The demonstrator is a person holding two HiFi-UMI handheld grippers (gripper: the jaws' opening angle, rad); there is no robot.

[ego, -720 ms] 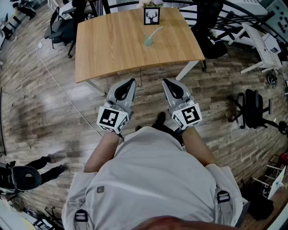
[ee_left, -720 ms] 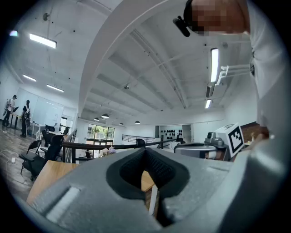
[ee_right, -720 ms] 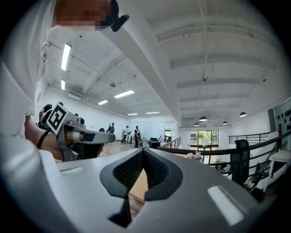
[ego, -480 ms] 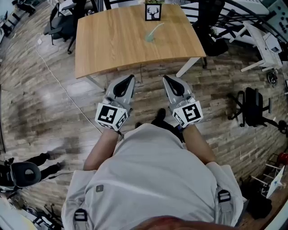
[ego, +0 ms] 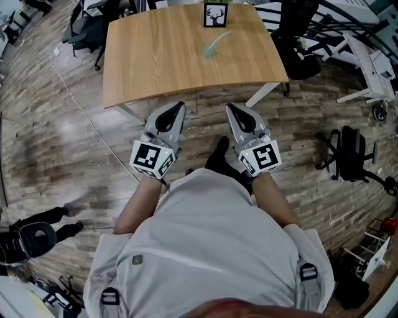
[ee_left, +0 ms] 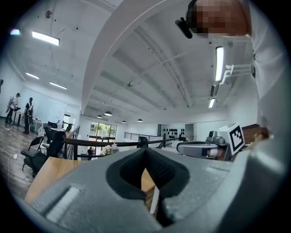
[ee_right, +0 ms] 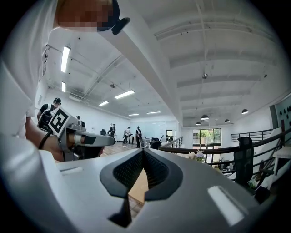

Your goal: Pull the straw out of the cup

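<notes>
Head view shows little has changed over the last moment: the left gripper (ego: 181,107) and right gripper (ego: 229,109) stay level, side by side, just short of the tabletop's (ego: 149,62) near edge, so the pull has not begun. The cup (ego: 208,52) with its straw (ego: 219,40) stands well ahead of both jaws, roughly between them. Only the gripper views show the jaws closely: both pairs are pressed together and empty. Neither view shows the cup.

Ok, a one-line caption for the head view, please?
Person before a wooden table, left gripper and right gripper shut and empty; cup with straw sits near a framed deer picture.
</notes>
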